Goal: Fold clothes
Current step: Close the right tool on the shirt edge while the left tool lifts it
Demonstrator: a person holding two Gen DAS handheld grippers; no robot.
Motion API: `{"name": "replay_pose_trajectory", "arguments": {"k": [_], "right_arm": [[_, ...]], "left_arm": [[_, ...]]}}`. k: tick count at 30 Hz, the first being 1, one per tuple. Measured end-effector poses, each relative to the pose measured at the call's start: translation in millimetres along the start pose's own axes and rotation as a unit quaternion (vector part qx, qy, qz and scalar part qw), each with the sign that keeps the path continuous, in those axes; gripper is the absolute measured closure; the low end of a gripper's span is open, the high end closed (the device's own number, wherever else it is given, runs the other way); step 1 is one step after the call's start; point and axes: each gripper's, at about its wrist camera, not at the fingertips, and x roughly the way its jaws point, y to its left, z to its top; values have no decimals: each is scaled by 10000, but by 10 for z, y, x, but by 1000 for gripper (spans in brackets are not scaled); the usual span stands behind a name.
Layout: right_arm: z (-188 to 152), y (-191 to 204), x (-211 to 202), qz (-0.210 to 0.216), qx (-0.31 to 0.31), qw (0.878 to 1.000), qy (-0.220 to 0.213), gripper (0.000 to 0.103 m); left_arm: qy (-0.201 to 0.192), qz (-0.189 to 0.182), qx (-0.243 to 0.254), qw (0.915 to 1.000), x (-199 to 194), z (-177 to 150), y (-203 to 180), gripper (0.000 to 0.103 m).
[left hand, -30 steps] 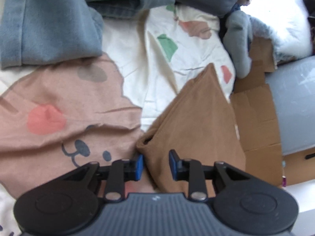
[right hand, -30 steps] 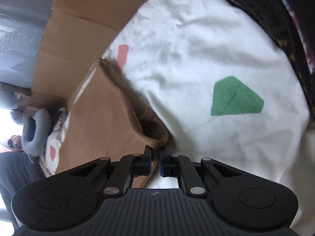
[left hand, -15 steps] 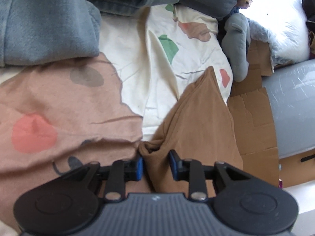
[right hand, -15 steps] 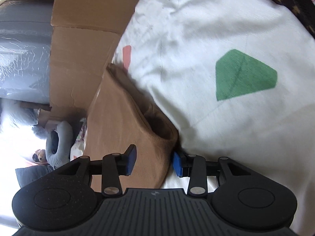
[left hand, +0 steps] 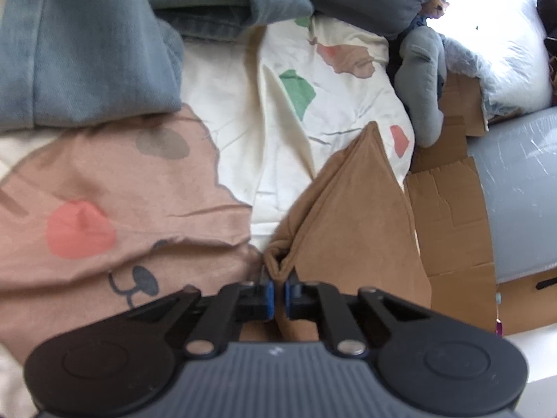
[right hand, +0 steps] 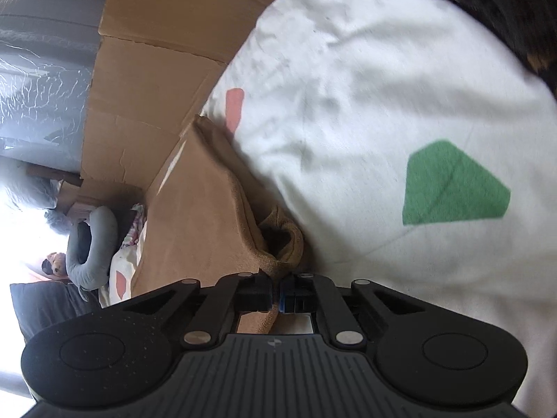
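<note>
Brown folded knit garment (left hand: 351, 230) on white patterned bedsheet (left hand: 243, 160), lower centre-right, long axis running to a pointed corner at upper right, left gripper (left hand: 277, 294) and right gripper (right hand: 277, 291) just closed, each pinching its near edge, no readable writing.

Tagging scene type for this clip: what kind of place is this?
Likely a bedroom: clothes lie on a printed duvet, with a white pillow, a grey neck pillow and flattened cardboard beside the bed.
</note>
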Motion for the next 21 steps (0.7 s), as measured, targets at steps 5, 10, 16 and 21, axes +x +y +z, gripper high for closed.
{"name": "replay_pose_trajectory", "arguments": {"k": [5,10,16,21], "right_arm": [[34,110,-107,3,-32,10000,-24,102],[70,179,-235,-3,-93,9999,-77,102],[36,161,-342,-184,-117,9998,-26,102],[-23,118,-463,-328,-13,9995,-26,102]], "left_arm": [[24,4,26,10000,-158,16,-79,98],[128,51,43,9999,-250,-1,-107,98],[248,108,-31,9996,-366,-57,-102,98],[428,251,51,9988,-472,-121,-91,98]]}}
